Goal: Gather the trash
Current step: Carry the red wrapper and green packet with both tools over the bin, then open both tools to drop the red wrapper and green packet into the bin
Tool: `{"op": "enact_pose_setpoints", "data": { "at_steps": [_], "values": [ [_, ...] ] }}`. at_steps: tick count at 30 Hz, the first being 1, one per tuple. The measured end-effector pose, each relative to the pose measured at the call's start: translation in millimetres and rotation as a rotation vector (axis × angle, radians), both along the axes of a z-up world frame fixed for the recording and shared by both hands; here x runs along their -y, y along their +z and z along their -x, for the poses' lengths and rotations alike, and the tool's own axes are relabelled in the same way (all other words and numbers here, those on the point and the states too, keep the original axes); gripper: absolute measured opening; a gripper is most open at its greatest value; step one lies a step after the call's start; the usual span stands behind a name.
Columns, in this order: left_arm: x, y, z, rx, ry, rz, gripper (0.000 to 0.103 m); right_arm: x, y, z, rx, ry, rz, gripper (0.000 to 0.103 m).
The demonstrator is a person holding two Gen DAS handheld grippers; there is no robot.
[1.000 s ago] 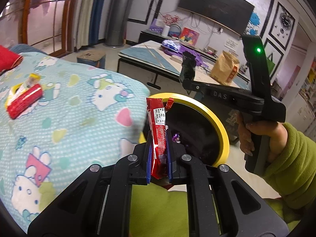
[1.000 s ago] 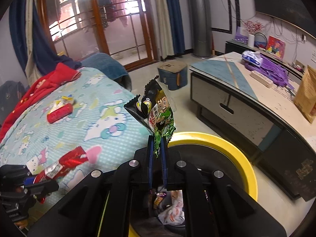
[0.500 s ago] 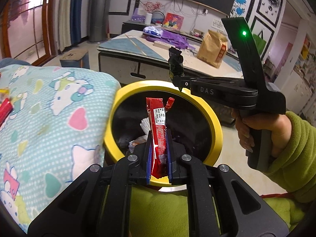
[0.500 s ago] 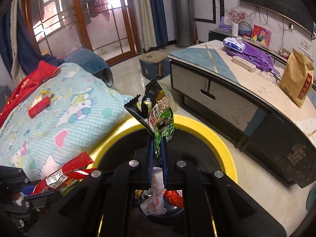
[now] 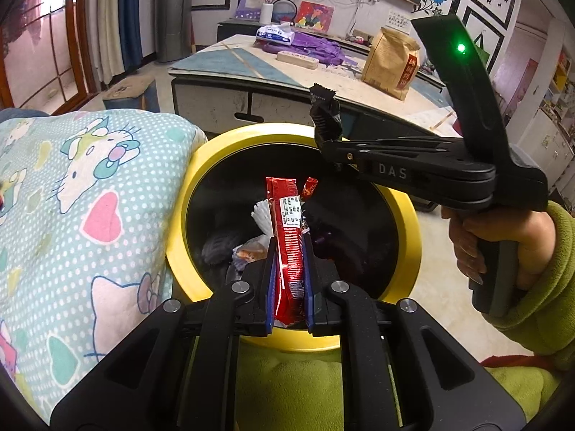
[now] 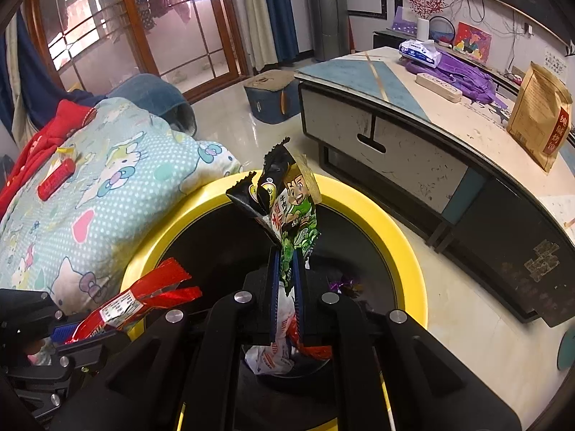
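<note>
My left gripper (image 5: 289,251) is shut on a long red snack wrapper (image 5: 286,230) and holds it over the mouth of a yellow-rimmed black bin (image 5: 181,215). My right gripper (image 6: 286,262) is shut on a green and black snack wrapper (image 6: 287,201), also above the bin (image 6: 395,237). The right gripper shows in the left wrist view (image 5: 325,133) over the bin's far rim. The left gripper's red wrapper shows in the right wrist view (image 6: 143,298). Several wrappers lie inside the bin. Another red wrapper (image 6: 55,181) lies on the quilt.
A Hello Kitty quilt (image 5: 72,215) on the bed presses against the bin's left side. A low TV cabinet (image 6: 413,143) with a brown paper bag (image 6: 539,122) stands behind the bin. A small blue stool (image 6: 271,97) sits on the floor.
Both grippers moved from beside the quilt to over the bin's mouth, each still holding its wrapper. The bin now fills the middle of both views.
</note>
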State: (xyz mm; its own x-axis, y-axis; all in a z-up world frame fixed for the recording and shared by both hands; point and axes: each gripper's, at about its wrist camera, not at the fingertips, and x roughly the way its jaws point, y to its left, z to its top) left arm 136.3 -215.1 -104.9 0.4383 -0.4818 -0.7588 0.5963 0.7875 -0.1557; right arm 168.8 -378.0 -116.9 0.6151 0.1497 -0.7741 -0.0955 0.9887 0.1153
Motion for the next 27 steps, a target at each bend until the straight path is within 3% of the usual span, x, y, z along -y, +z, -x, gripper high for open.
{"op": "enact_pose_setpoints", "data": {
  "at_steps": [16,21,27],
  "values": [
    [13.0,-10.4,-7.4,-0.01,0.003,-0.045,0.008,9.6,2.5,-2.2,0.003,-0.017,-0.02,0.014],
    [13.4,-9.0,-6.8,-0.005,0.013,-0.046,0.018,11.1,6.3,-1.4,0.01,-0.023,-0.026,0.019],
    [5.2,-3.8,-5.2,0.003,0.031,-0.029,0.036,7.5,17.0,1.6,0.046,-0.027,0.004,0.037]
  ]
}}
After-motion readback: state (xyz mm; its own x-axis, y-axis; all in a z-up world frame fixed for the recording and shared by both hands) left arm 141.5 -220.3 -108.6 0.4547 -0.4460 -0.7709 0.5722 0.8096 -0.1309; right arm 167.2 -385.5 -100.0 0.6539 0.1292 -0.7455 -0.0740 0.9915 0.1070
